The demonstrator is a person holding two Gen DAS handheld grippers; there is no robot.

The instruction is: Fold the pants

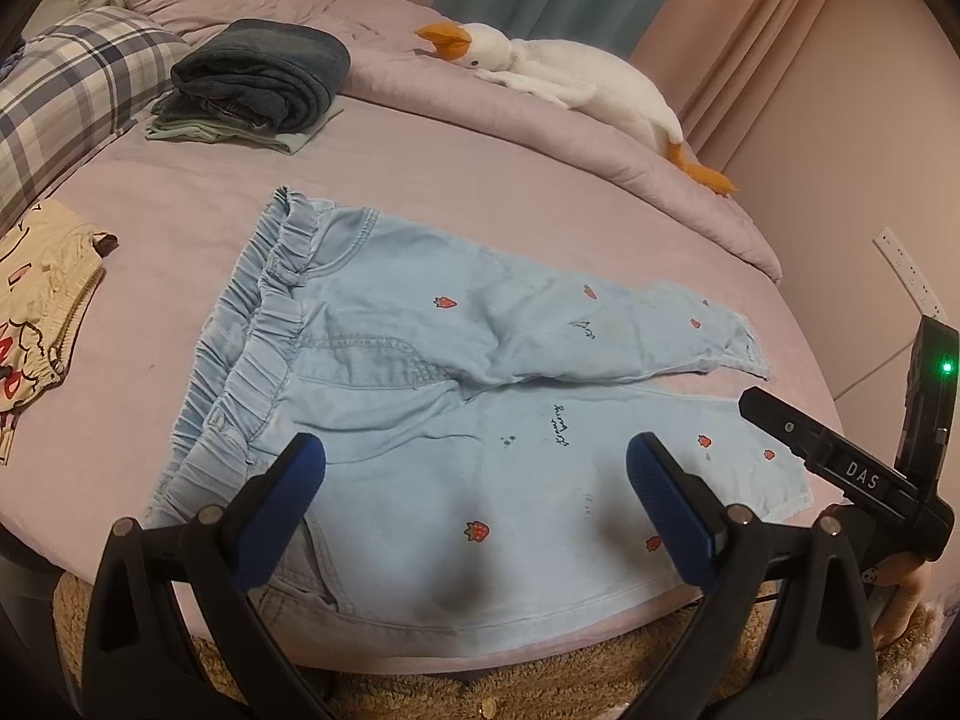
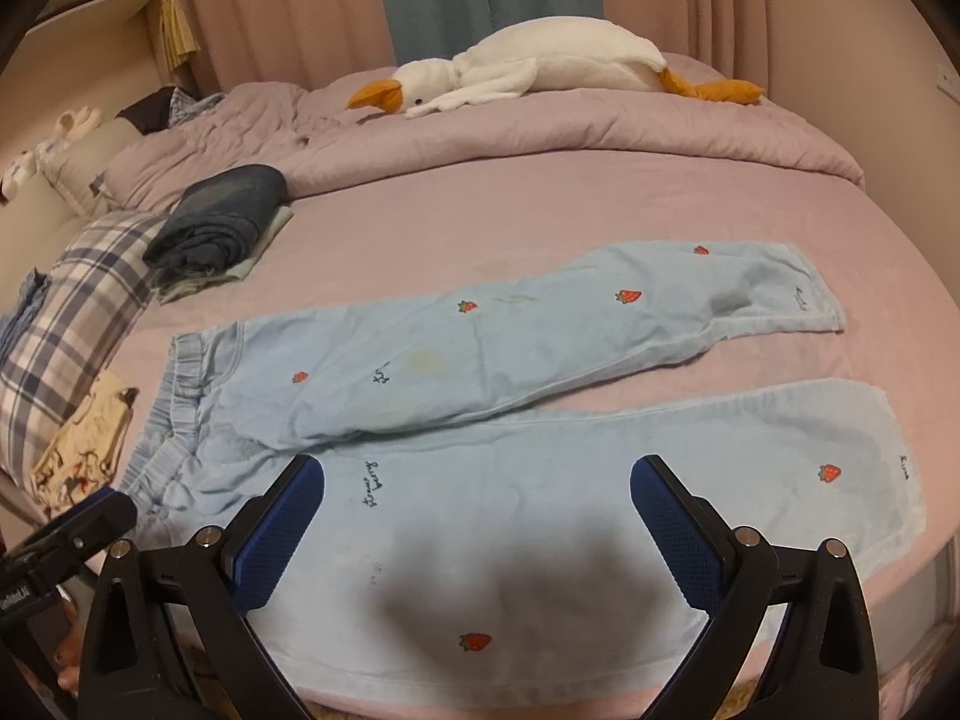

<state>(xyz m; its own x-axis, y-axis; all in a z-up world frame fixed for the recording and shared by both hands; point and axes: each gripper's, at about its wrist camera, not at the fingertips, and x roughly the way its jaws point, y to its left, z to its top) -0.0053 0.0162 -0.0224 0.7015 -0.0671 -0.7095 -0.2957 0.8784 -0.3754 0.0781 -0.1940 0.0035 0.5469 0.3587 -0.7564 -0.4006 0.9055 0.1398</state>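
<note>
Light blue pants [image 1: 384, 372] with small red strawberries lie flat and unfolded on the pink bed, waistband to the left, both legs running right. They also show in the right wrist view [image 2: 510, 360]. My left gripper [image 1: 477, 468] is open and empty, hovering above the near leg by the waistband. My right gripper [image 2: 477, 480] is open and empty above the near leg, further toward the cuffs. The right gripper's body shows in the left wrist view [image 1: 840, 462] at the right. The left gripper's body shows in the right wrist view [image 2: 60, 534] at the lower left.
A folded stack of dark jeans and pale green cloth [image 1: 258, 84] sits at the back left. A plaid pillow [image 1: 66, 96] and a cream printed garment [image 1: 42, 294] lie left. A white goose plush [image 1: 558, 69] rests on the rumpled duvet [image 2: 540, 138]. The bed's near edge [image 1: 480, 654] is just below the grippers.
</note>
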